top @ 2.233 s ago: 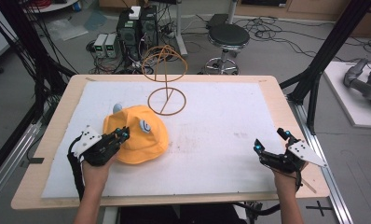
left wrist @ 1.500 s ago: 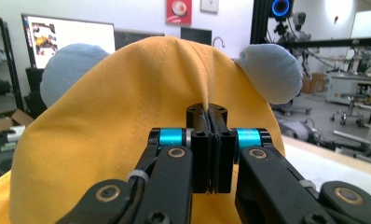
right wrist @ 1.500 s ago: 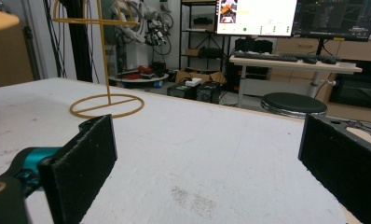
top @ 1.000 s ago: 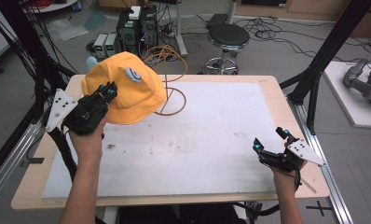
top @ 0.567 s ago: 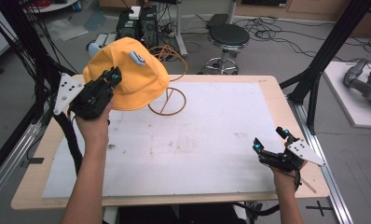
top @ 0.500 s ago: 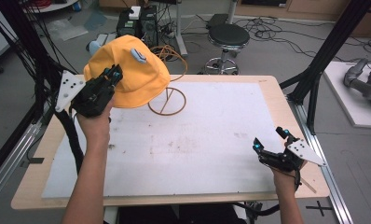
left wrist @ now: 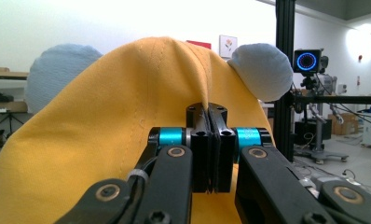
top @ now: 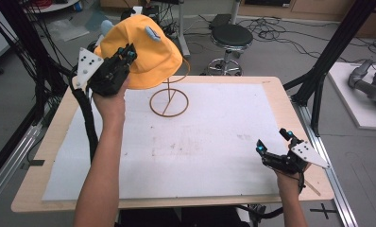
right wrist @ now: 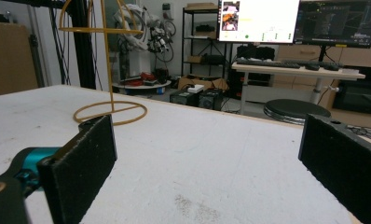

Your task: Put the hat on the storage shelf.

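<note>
A yellow hat (top: 143, 49) with pale blue ears hangs in the air over the table's far left, above a gold wire hat stand (top: 169, 100). My left gripper (top: 127, 51) is shut on the hat's fabric; in the left gripper view the cloth (left wrist: 127, 121) is pinched between the closed jaws of that gripper (left wrist: 211, 135), and one blue ear (left wrist: 263, 70) sticks out at upper right. My right gripper (top: 274, 145) rests low near the table's front right corner, open and empty. In the right gripper view the stand (right wrist: 110, 70) rises at far left beyond this gripper (right wrist: 207, 154).
A white mat (top: 186, 151) covers the wooden table (top: 280, 101). Behind the table stand a black stool (top: 232, 37), cables and electronics on the floor. Black frame posts (top: 337, 52) flank the table. A desk with monitors (right wrist: 309, 18) shows in the right gripper view.
My left gripper has lifted the hat off the mat and carried it up and back, to above the wire stand. The right gripper has stayed still.
</note>
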Available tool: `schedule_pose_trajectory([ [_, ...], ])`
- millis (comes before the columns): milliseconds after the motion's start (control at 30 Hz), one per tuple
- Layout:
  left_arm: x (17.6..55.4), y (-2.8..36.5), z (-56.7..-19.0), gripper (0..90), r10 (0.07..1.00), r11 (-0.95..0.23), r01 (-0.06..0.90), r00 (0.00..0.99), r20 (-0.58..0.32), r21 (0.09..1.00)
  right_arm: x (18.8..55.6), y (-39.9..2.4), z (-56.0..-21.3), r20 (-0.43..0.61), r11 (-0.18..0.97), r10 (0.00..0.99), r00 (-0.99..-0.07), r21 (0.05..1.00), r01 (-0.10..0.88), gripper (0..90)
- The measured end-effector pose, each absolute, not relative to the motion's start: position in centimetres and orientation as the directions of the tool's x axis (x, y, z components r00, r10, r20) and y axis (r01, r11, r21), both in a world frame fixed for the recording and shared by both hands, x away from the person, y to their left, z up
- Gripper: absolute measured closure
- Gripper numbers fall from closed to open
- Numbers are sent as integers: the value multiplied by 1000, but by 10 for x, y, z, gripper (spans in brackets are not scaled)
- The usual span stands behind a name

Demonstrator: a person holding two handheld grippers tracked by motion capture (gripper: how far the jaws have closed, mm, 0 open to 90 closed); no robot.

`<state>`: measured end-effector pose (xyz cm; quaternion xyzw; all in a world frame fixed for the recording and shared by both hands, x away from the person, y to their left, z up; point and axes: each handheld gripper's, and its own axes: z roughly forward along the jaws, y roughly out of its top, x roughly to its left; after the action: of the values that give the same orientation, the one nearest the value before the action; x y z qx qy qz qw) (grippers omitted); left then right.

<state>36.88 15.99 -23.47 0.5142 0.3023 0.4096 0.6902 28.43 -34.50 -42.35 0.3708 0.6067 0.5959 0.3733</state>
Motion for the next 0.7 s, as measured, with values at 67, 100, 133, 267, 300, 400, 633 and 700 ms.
schedule_pose_trajectory([
  [67,377,154,-231,884,880,130,-264,475,11,956,284,-345,-423,-5,8,895,-446,1000,5,33],
  [100,380,152,-230,883,880,135,-264,474,7,955,284,-345,-423,-4,7,895,-447,1000,4,33],
  [133,380,152,-230,884,880,135,-264,474,7,955,284,-344,-423,-4,6,894,-449,1000,3,33],
  [267,395,144,-233,884,881,157,-255,472,-19,954,283,-344,-423,1,0,892,-452,1000,1,33],
  [300,398,143,-235,884,882,158,-246,471,-24,956,283,-344,-423,2,-2,891,-453,1000,0,33],
  [400,406,139,-240,883,882,155,-225,470,-32,962,283,-344,-423,6,-7,891,-454,1000,-1,33],
  [633,426,127,-252,883,880,150,-192,474,-42,970,281,-345,-423,18,-21,890,-456,1000,-1,33],
  [700,432,125,-256,883,881,141,-175,472,-43,974,280,-345,-423,20,-23,889,-457,1000,-2,33],
])
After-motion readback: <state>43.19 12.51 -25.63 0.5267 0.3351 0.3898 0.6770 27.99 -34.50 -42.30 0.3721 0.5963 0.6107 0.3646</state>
